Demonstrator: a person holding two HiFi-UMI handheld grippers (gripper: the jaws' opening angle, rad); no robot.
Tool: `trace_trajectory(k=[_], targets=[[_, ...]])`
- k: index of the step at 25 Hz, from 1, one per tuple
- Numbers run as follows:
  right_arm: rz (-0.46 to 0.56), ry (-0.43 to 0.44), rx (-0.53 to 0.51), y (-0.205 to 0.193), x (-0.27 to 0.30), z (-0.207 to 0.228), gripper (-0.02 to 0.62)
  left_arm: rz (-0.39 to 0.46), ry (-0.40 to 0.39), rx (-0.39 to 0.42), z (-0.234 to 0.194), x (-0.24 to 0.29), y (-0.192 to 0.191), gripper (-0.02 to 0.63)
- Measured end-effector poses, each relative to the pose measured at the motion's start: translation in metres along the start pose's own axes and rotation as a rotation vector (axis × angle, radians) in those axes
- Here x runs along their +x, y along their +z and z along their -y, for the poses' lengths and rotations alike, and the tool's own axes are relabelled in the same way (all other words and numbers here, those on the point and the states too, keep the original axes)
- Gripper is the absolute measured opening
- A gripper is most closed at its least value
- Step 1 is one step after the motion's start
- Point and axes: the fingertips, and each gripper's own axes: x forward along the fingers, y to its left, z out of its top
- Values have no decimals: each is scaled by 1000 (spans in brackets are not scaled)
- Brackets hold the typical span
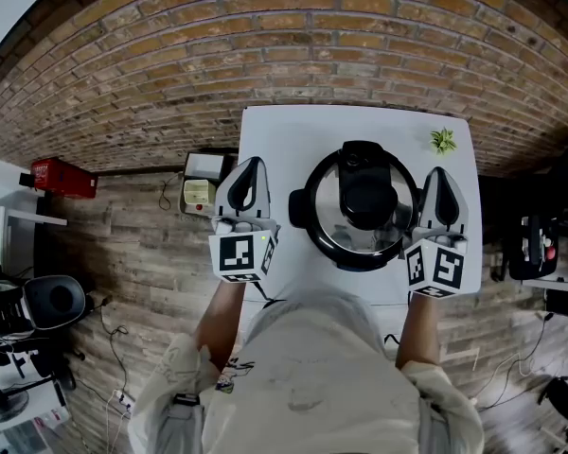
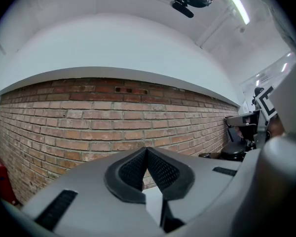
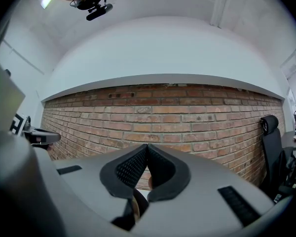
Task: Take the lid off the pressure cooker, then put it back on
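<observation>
On the white table (image 1: 284, 130): pressure cooker (image 1: 364, 244), lid (image 1: 367, 197) on, a gripper at either side.
Left gripper (image 1: 249, 164) sits off the cooker's left side, clear of it, at the table's left edge; its own view shows the jaws pressed together, ribbed pads (image 2: 138, 167) meeting at the tip, nothing between, brick wall (image 2: 89, 117) ahead. Right gripper (image 1: 439, 171) lies close by the cooker's right rim; contact not discernible. Its jaws are likewise pressed together and empty. Small green plant (image 1: 443, 141) near the table's far right corner.
</observation>
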Motion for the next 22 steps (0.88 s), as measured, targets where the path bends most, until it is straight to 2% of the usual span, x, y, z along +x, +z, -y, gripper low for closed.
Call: trace_trajectory(k=[22], targets=[[-17, 3, -20, 0, 1, -1, 17, 35, 0, 7, 4, -4, 9, 15]])
